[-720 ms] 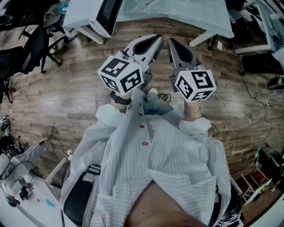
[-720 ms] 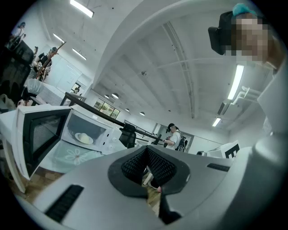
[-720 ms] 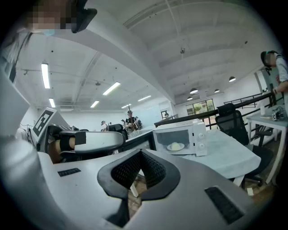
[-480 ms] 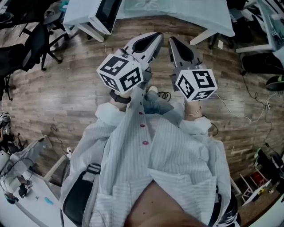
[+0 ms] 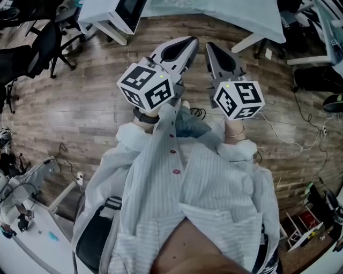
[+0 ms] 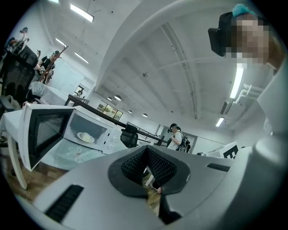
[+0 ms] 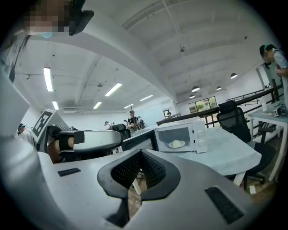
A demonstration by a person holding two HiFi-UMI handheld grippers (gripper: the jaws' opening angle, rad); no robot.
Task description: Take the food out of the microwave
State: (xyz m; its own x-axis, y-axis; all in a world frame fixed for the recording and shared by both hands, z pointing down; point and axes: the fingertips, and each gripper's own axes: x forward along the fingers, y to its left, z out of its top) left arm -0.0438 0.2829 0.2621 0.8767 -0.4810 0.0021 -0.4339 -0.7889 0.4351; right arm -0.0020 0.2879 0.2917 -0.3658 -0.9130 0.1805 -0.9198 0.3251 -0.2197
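A white microwave (image 6: 92,130) stands on a table with a pale cloth (image 6: 74,155), its door (image 6: 42,132) swung open to the left. Inside lies a pale lump of food on a white plate (image 6: 84,137). The right gripper view shows the same microwave (image 7: 182,134) and food (image 7: 176,143) farther off. In the head view the microwave (image 5: 126,13) sits at the top edge, well ahead of both grippers. My left gripper (image 5: 188,44) and right gripper (image 5: 211,48) are held side by side at chest height over the wooden floor. Both are shut, with nothing in them.
Black office chairs (image 5: 45,45) stand at the left and one chair (image 7: 234,119) stands by the table's right end. Cables (image 5: 292,140) trail over the floor at the right. A white bench with gear (image 5: 21,230) is at lower left. A person (image 6: 176,137) stands far behind.
Both grippers have drifted slightly up in the head view, and the table with the microwave has slid toward the top edge. The jaws stay shut.
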